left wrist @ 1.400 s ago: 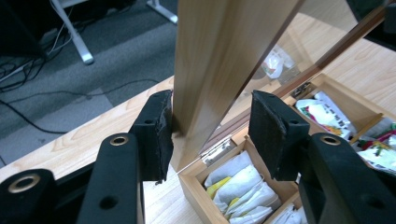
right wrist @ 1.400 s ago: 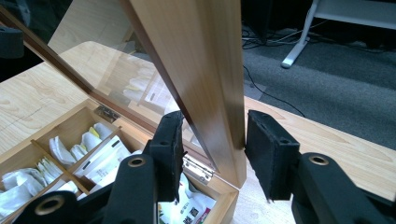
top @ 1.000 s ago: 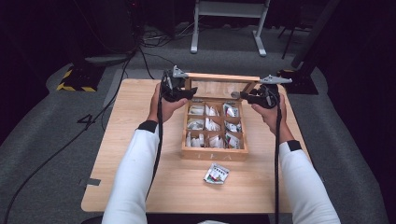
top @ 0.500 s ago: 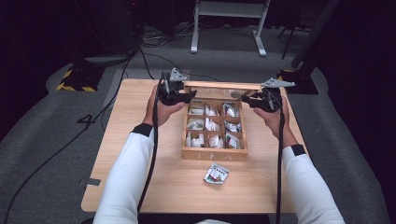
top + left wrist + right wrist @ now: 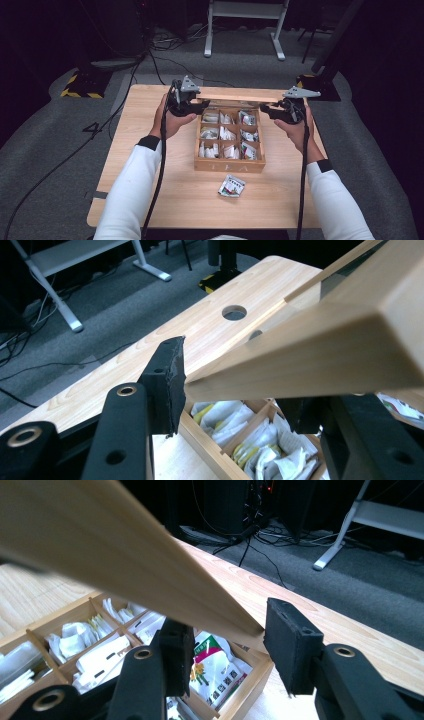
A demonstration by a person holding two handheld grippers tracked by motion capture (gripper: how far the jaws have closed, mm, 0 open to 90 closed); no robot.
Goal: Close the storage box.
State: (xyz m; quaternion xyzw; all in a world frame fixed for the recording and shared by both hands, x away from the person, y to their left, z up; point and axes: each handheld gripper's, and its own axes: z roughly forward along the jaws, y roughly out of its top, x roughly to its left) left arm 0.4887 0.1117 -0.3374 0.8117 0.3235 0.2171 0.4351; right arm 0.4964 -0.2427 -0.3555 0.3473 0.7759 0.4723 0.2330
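A wooden box (image 5: 227, 165) with several compartments of paper packets sits mid-table. Its wooden lid (image 5: 240, 94) stands raised over the box's far side. My left gripper (image 5: 202, 106) is shut on the lid's left end. My right gripper (image 5: 264, 111) is shut on the right end. In the left gripper view, the lid (image 5: 310, 350) runs between the jaws of the left gripper (image 5: 235, 390), one pad against its edge. In the right gripper view, the lid's (image 5: 100, 545) corner lies between the right gripper's (image 5: 227, 630) jaws, above a flower-printed packet (image 5: 212, 672).
One loose packet (image 5: 231, 186) lies on the table (image 5: 150, 190) just in front of the box. A round hole (image 5: 234, 312) is cut in the tabletop near its far edge. Cables, a white stand and black equipment crowd the grey floor beyond.
Both hands have drawn a little toward the near side, and the lid between them has come along. Neither grip has changed.
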